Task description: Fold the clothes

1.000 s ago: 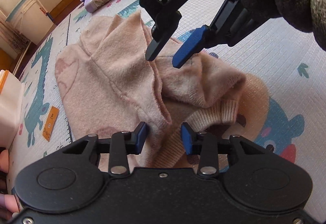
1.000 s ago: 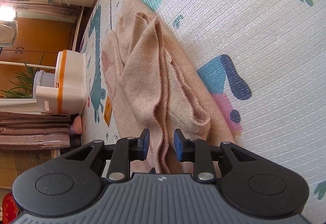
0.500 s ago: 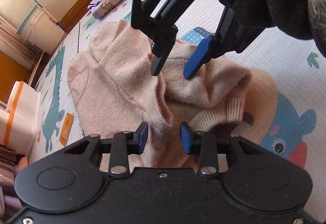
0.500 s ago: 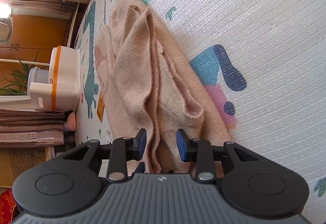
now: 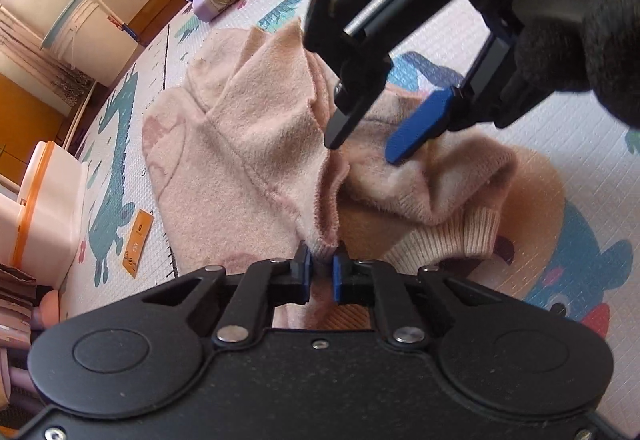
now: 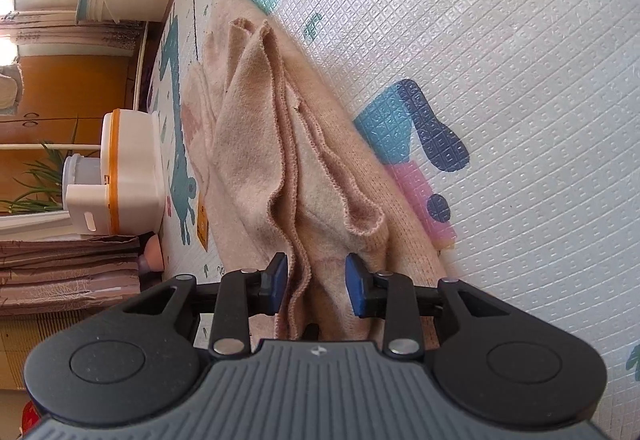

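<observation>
left gripper (image 5: pixel 321 272) pinching sweater (image 5: pixel 256 143) hem | right gripper (image 6: pixel 316 282) spread, astride folds

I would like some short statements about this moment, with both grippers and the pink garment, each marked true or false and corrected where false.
1. The left gripper is shut on an edge of the pink garment. True.
2. The right gripper is clamped tight on the fabric. False: its jaws stand apart, with folds of cloth lying between them.
3. The garment lies on a wooden table. False: it lies on a play mat printed with cartoon animals.
4. A white box with an orange band stands beside the mat. True.
5. The garment is already folded into a neat rectangle. False: it is bunched, with a ribbed cuff sticking out.
</observation>
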Tool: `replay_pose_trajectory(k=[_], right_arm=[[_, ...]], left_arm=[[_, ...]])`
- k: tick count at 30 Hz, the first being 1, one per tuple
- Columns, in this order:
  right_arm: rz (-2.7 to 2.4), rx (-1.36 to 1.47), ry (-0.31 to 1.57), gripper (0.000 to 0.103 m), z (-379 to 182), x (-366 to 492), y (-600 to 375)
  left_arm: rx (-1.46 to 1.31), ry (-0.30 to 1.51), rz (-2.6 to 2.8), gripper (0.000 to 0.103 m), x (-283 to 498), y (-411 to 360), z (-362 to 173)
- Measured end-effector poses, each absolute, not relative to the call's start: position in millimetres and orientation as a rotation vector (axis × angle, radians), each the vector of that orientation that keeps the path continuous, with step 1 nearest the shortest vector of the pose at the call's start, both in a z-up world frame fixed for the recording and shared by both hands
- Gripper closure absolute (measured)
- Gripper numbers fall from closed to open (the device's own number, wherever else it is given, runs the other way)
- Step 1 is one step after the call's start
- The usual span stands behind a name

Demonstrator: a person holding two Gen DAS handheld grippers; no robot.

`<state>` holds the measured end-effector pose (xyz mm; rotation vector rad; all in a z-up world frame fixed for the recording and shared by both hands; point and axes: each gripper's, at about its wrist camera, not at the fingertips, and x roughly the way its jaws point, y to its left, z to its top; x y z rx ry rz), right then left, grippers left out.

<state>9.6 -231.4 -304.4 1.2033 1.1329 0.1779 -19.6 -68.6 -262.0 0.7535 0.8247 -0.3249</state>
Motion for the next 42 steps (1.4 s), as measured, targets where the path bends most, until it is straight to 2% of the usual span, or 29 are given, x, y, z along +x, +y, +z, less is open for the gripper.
replay_pose_trajectory(k=[2,8,13,20,27,34,36,42], right_arm=[[0.178,1.221,1.13,0.072,-307,9,-232],[0.202,1.212,1.109,0.069,-302,11,-231],[0.25,1.228,1.073,0.068,-293,18,-224],[0.322,1.156,1.089,0.061,-281,38,-198],[0.266,1.12,1.013,0.059,-274,64,-202],[0.064,1.073,0.876,0.059,-256,62,-234],[0.049,1.115,0.89,0.059,-262,56,-243],[0.169,1.237,0.972,0.043,-280,39,-220]], left_arm=[[0.674,0.829,-0.332,0.096,-15,-71,-248],[0.594,0.905,-0.328,0.096,-15,-54,-269],[0.413,0.907,-0.357,0.096,-4,-39,-250],[0.101,0.93,-0.407,0.096,5,0,-238],[0.076,0.9,-0.43,0.096,2,6,-226],[0.061,0.897,-0.431,0.096,5,9,-224],[0.051,0.895,-0.429,0.096,5,10,-223],[-0.001,0.896,-0.414,0.096,5,19,-219]])
